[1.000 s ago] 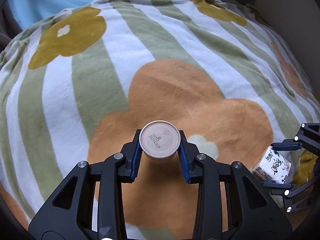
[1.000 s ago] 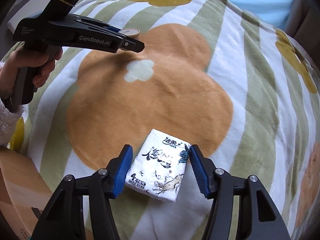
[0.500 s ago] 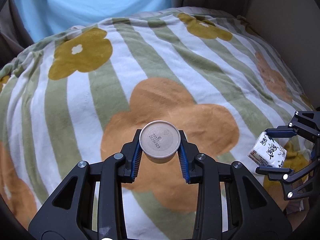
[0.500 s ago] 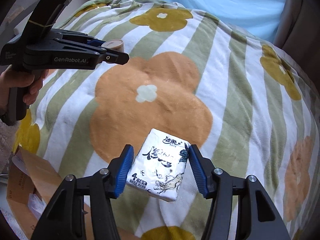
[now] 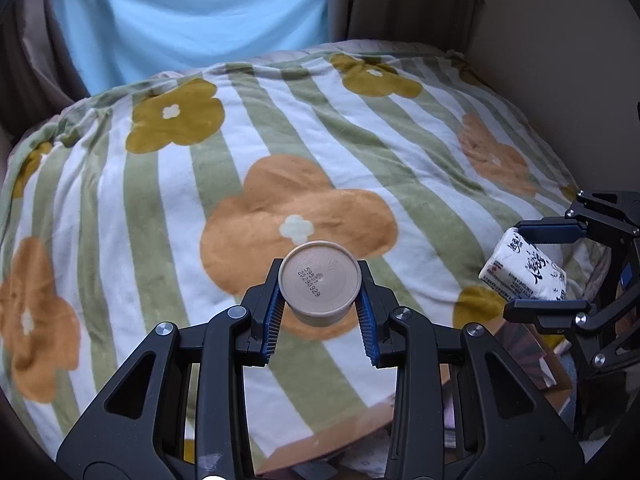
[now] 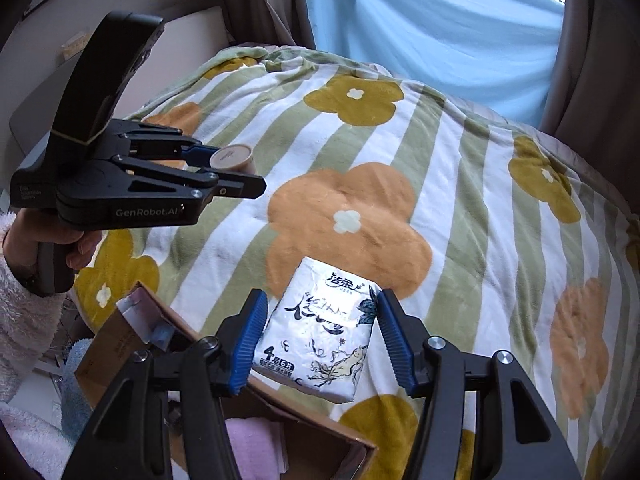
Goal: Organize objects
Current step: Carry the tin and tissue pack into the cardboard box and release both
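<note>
Tan cup [image 5: 319,282] sits clamped between the left gripper [image 5: 319,312] fingers, raised above the blanket [image 5: 160,208]. Right gripper [image 6: 322,344] squeezes a tissue pack [image 6: 320,340] — held over the blanket's edge, just beside an open cardboard box [image 6: 132,332].

Blanket [image 5: 132,208] green-white striped, orange, mustard flowers; tan cup [image 5: 318,282]; blue curtain [image 5: 192,12]

A flower-patterned striped blanket [image 5: 280,168] covers the bed before a light-blue curtain [image 5: 192,12].
</note>
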Demonstrator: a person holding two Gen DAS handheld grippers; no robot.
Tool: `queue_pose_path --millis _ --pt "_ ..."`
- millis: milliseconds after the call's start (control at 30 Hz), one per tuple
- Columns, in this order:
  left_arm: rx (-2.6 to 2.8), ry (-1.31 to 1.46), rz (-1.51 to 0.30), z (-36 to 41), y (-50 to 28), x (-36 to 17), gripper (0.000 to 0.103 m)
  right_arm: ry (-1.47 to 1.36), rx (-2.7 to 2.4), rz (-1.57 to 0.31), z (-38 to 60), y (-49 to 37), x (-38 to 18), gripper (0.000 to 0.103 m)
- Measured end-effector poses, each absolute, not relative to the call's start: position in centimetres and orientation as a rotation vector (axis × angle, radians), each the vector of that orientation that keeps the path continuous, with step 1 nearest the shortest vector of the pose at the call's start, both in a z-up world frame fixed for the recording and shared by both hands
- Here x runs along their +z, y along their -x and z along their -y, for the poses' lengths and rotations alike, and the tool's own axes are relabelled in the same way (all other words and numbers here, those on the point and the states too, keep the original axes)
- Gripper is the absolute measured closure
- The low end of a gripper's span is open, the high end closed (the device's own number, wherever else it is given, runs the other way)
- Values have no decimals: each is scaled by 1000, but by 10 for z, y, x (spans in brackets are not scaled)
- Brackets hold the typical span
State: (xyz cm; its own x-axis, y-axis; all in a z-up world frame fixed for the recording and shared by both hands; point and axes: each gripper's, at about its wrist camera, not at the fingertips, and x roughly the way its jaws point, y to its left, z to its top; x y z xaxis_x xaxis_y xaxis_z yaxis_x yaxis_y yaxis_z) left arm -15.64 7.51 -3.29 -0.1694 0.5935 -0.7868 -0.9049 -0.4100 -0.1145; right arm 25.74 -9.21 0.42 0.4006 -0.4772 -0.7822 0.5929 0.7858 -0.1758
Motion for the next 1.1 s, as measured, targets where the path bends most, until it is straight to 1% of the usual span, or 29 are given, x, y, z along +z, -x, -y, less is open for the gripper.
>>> queue_pose_path --millis 167,233,333,367,400,600,933,1067,1100 --pt "1774 936 -477 -38 119 -28 73 -159 -671 -898 59 -235 12 51" --pt "1756 948 -453 -25 104 -30 73 -158 -674 -898 47 -227 9 51" --pt "1739 954 -422 -8 80 -35 73 -146 -687 -910 30 -215 0 51" --pt "1746 942 -434 -4 71 -37 73 -141 -691 -916 25 -211 -3 51" --pt "1636 884 -483 0 64 -39 73 -140 -690 -920 20 -208 -7 51" --pt "1585 891 -472 24 30 -57 73 -137 -705 -933 -7 -189 -33 51" --pt "1547 941 -492 41 10 -94 73 -162 -733 -965 -25 -169 -72 51" --pt "1537 948 -502 43 13 -97 73 -161 -738 -966 -25 -168 -72 51" --pt "1433 901 -546 43 14 -96 73 -157 -739 -963 -25 -169 -70 51"
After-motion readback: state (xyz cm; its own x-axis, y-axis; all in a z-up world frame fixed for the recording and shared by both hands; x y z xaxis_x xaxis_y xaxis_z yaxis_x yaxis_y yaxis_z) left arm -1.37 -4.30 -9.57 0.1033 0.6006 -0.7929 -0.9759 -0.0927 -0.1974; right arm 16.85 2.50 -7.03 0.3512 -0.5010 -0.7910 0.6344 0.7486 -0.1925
